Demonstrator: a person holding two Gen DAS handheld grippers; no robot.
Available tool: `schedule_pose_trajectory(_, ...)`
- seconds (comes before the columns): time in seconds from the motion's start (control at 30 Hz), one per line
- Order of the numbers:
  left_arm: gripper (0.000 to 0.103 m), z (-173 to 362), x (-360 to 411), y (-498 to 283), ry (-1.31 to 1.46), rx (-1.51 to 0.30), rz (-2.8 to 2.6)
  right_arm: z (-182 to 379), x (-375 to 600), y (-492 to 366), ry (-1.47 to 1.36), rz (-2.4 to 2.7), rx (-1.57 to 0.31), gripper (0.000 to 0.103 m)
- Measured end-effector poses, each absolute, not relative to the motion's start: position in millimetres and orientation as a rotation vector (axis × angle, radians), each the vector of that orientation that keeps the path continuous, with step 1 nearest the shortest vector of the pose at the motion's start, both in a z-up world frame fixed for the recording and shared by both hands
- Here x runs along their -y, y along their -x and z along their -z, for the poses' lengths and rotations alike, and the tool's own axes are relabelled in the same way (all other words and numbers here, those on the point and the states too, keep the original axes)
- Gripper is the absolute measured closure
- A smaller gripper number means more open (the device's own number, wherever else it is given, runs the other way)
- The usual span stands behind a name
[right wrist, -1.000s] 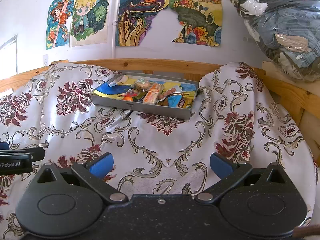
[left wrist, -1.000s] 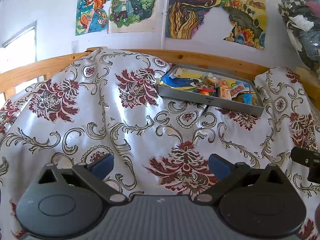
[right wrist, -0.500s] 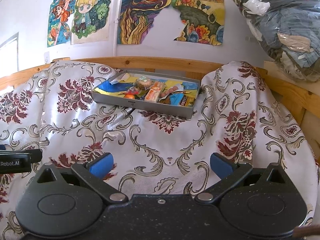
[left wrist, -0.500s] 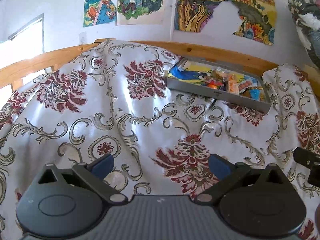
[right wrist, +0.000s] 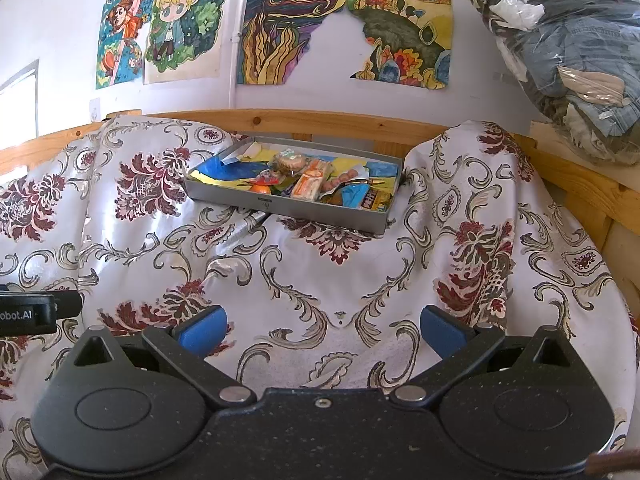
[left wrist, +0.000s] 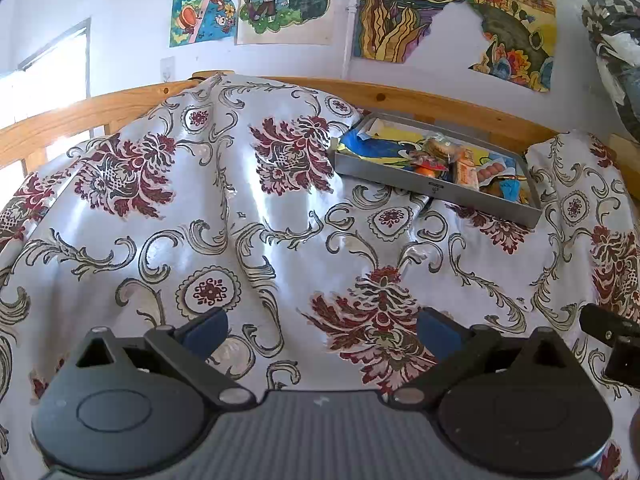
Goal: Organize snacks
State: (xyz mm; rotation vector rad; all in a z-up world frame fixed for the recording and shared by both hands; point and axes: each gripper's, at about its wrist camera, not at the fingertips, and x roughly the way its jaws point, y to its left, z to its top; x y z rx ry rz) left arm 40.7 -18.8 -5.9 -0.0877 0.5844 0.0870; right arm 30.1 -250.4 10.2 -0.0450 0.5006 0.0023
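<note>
A shallow grey tray (left wrist: 436, 188) (right wrist: 288, 205) sits at the far side of a floral cloth, near a wooden rail. Several wrapped snacks lie in it: a round biscuit pack (right wrist: 291, 162), an orange bar (right wrist: 312, 185), small sausages (right wrist: 343, 178) and blue and yellow packets (right wrist: 236, 171). My left gripper (left wrist: 320, 330) hovers open over the cloth, well short of the tray, which is up and to its right. My right gripper (right wrist: 322, 330) is also open and empty, with the tray straight ahead and slightly left.
The white, red-flowered cloth (left wrist: 248, 232) drapes in folds over a wooden frame (right wrist: 320, 118). Drawings hang on the wall (right wrist: 288, 28). A clear bag of clothes (right wrist: 568, 52) sits at the upper right. Each gripper shows at the other view's edge (right wrist: 28, 312).
The left gripper's view has swung left and tipped, so the tray sits further right and smaller. The right gripper has edged slightly nearer the tray. Both stay open.
</note>
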Motion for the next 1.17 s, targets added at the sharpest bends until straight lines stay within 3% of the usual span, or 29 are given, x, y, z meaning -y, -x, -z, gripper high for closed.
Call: schedule_pose_trajectory(1.17,0.001,8.0,20.8,-39.1,0.085,-0.594,-0.08,-8.3,248.6,-29.5,0.049,-0.003,-0.505,0.001)
